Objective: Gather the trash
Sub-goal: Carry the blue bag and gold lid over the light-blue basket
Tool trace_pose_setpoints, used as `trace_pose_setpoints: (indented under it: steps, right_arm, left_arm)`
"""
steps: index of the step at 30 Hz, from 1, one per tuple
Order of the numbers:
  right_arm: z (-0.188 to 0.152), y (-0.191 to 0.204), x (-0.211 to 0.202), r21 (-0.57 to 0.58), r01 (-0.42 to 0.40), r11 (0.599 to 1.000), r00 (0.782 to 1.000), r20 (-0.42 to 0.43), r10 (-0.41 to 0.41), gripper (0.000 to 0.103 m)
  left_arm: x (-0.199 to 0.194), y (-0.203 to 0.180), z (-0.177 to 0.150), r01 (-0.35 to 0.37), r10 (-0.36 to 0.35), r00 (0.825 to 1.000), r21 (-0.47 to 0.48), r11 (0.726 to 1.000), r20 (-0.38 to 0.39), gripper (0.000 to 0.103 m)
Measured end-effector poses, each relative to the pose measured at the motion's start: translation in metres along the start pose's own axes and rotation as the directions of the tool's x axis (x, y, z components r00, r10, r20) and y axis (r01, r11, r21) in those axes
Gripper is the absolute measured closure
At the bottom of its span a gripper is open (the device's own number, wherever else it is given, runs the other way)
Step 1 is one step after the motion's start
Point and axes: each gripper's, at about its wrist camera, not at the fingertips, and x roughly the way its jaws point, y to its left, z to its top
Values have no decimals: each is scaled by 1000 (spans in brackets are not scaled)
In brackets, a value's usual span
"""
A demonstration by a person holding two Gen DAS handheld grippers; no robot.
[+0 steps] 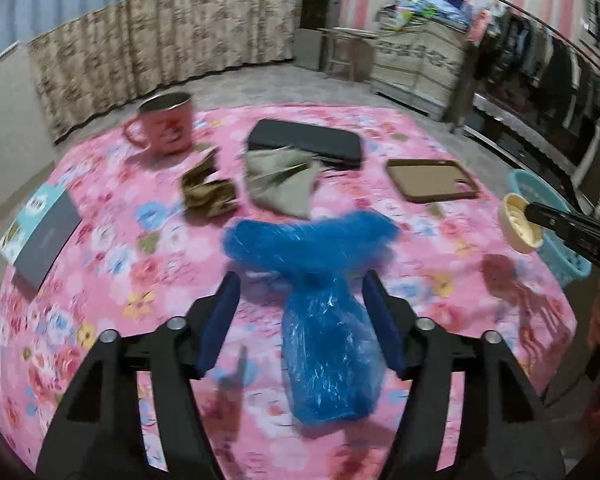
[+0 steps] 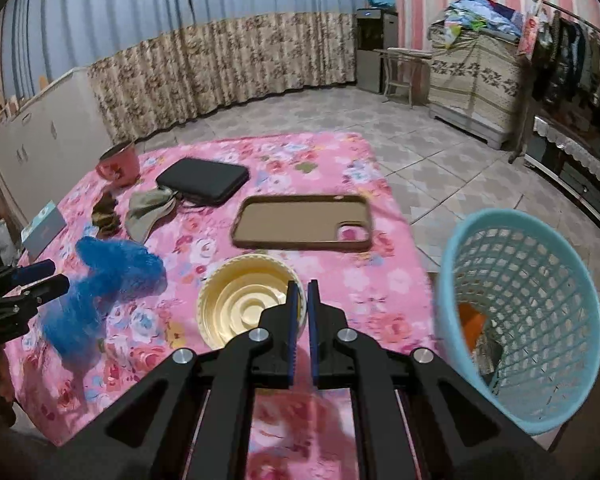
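Note:
A crumpled blue plastic bag lies on the pink flowered tablecloth. My left gripper is open, its blue-padded jaws on either side of the bag's narrow middle, not touching it. My right gripper is shut on the rim of a cream plastic lid and holds it above the table, left of a light blue mesh trash basket. The lid and basket also show at the right of the left wrist view. The bag also shows in the right wrist view.
On the cloth lie a crumpled brown wrapper, a grey-green cloth, a black case, a brown phone case, a pink mug and a small box. The basket holds some orange and grey scraps.

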Motion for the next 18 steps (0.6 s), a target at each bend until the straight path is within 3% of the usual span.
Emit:
trace_pose_setpoints:
  steps: [7,14,16,18]
  right_arm:
    - [-5,13,13,-17,1,1000,1000,-26,-2,98]
    - [-12,15,17,-22,9,1000,999,-48,-10,98]
    - [-12,15,17,-22,8,1000,999,-46,-9,98]
    - [-14,15,14,-25,9,1000,999,-41,-10,98]
  left_arm:
    - [1,29,-6,23,-25,999,-99,995,-19,34]
    - [18,-12,-12,49,-48,996,24,998,-71,35]
    - [27,-23,-13,50,-45,995,61,997,-92,44]
    - [35,-34,-14,52,-41,993,107,993,-108,72]
